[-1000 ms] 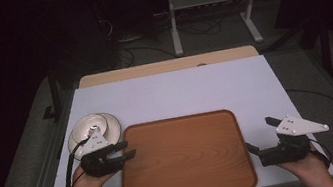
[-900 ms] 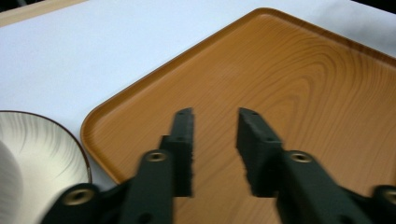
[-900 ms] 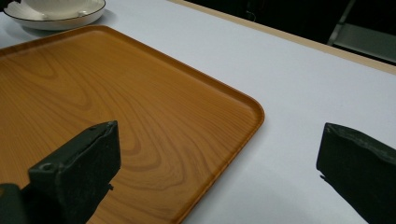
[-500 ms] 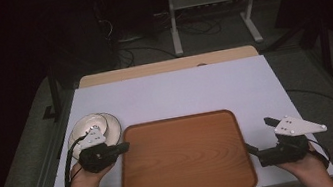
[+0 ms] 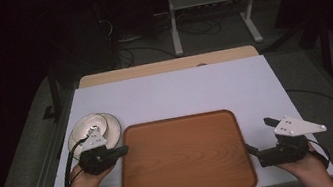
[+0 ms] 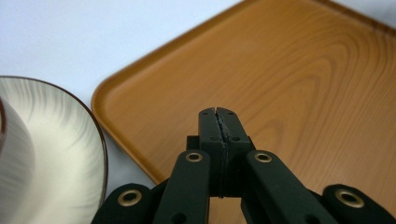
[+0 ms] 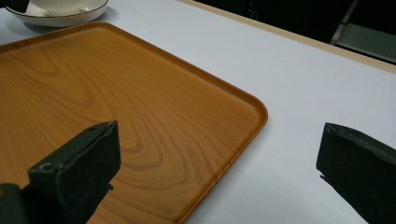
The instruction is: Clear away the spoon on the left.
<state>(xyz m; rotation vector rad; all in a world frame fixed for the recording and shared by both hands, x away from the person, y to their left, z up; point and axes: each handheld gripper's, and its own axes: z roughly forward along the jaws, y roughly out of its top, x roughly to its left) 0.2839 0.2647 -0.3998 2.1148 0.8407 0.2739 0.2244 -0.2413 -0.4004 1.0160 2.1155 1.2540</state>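
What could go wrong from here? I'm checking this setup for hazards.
The left gripper is shut and empty over the tray's corner, close beside the dish; a sideways sweep might knock the dish. The right gripper stands open astride the tray's edge; closing there could nudge or tip the tray.

Readable text: none.
Tray (image 5: 185,159): plain wood grain, no lettering.
Plate (image 5: 90,128): no label or brand mark.
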